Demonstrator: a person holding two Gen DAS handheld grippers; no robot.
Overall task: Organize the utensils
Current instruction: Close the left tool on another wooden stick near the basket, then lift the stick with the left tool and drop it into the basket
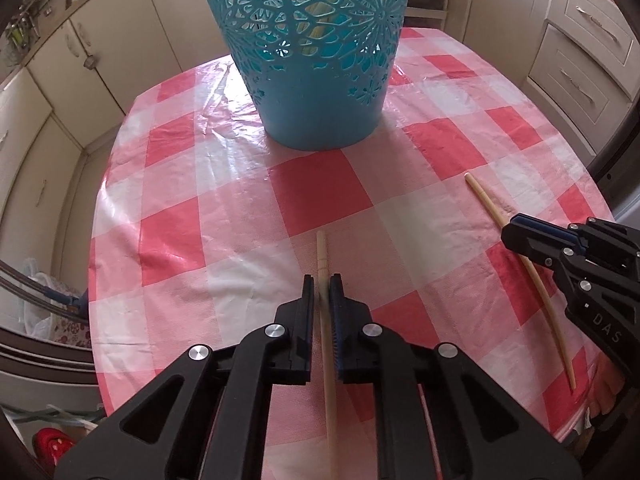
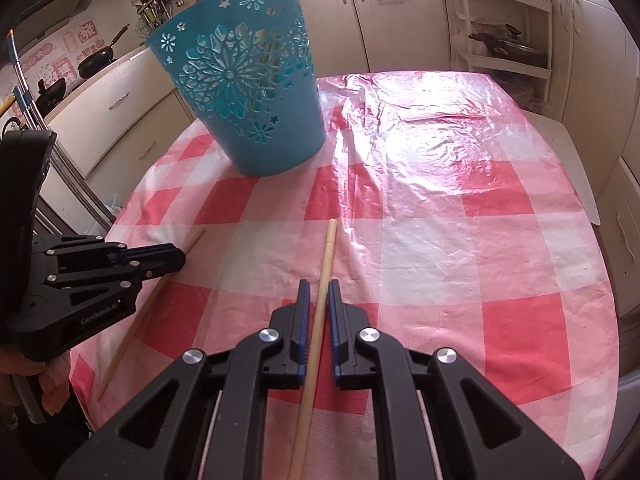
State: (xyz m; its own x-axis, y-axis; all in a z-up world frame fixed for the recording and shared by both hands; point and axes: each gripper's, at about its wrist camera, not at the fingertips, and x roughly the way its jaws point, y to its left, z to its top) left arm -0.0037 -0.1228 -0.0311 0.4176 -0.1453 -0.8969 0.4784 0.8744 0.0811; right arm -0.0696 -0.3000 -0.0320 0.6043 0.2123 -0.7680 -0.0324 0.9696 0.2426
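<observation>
Two thin wooden chopsticks lie on the checked table [image 2: 500, 248], one [image 1: 325, 312] between the narrowed left gripper [image 1: 321, 286], the other [image 2: 320, 308] inside the right gripper [image 2: 319, 292]. Light, stiff, likely slippery; I'd pinch mid-shaft. The blue basket [image 2: 248, 96] stands beyond.

Two low wrist views toward the shared blue basket [image 1: 316, 60], tablecloth [image 2: 440, 240].

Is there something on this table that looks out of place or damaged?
Nothing looks damaged or spilled. Two chopsticks lie apart on the checked cloth instead of in the blue basket, one between each gripper's jaws.
</observation>
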